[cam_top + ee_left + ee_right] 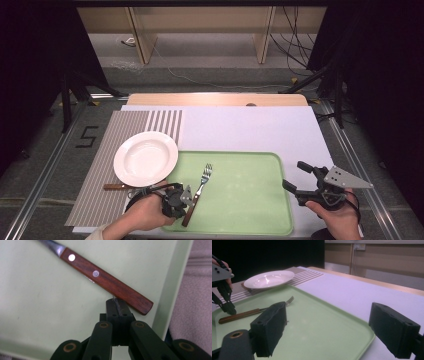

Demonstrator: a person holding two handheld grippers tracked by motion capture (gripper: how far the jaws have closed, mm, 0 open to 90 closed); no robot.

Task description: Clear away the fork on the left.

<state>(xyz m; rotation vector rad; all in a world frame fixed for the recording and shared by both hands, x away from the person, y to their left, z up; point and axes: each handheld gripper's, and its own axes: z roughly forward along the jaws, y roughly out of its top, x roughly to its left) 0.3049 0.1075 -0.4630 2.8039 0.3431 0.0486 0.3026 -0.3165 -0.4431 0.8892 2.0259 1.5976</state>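
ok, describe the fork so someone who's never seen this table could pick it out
Find the green tray on the near half of the table. The fork lies in its left part, tines pointing away from the person, beside the white plate, with the shut left gripper at its handle. Its handle is wooden with two metal rivets; another wooden handle pokes out from under the plate, off the tray.

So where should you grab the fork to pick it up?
Grab the fork by its wooden handle, coming straight down from above with a jaw on each long side. It lies flat on the green tray, and the handle is straight and thicker than the metal neck. The left gripper sits shut by the handle's end.
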